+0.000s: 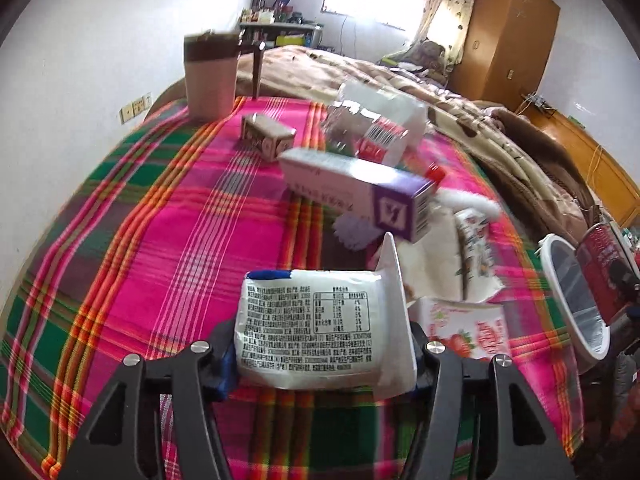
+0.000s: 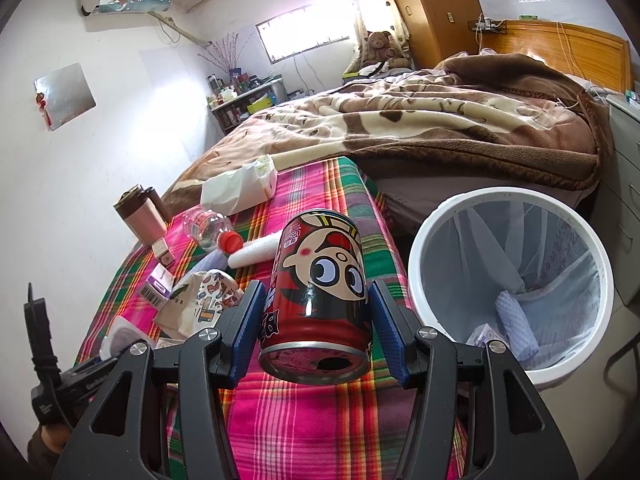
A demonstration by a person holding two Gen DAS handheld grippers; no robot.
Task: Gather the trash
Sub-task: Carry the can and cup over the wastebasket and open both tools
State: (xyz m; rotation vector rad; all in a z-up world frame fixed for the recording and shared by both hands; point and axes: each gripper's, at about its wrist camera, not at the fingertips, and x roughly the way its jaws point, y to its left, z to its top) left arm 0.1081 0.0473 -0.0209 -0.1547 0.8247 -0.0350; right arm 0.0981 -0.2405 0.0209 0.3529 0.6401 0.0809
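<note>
My left gripper point(image 1: 322, 344) is low over the plaid cloth point(image 1: 160, 240), its blue pads against both sides of a white printed pouch point(image 1: 312, 320) whose right flap bends up. My right gripper point(image 2: 316, 320) is shut on a red cartoon drink can point(image 2: 320, 276), held lying on its side with the opened top toward the camera, just left of the white bin point(image 2: 416, 264). The bin has a clear liner and holds a foam sleeve and a small carton. In the left wrist view the can point(image 1: 600, 272) and the bin's rim point(image 1: 556, 256) show at the right edge.
More litter lies on the cloth: a purple-and-white box point(image 1: 360, 188), a clear bottle with a red cap point(image 2: 208, 224), a strawberry carton point(image 1: 468, 332), a patterned paper bag point(image 2: 204, 300), and a small brown box point(image 1: 268, 136). A pink-and-brown cup point(image 1: 210, 76) stands at the far corner. A bed with a brown blanket point(image 2: 440, 120) lies behind.
</note>
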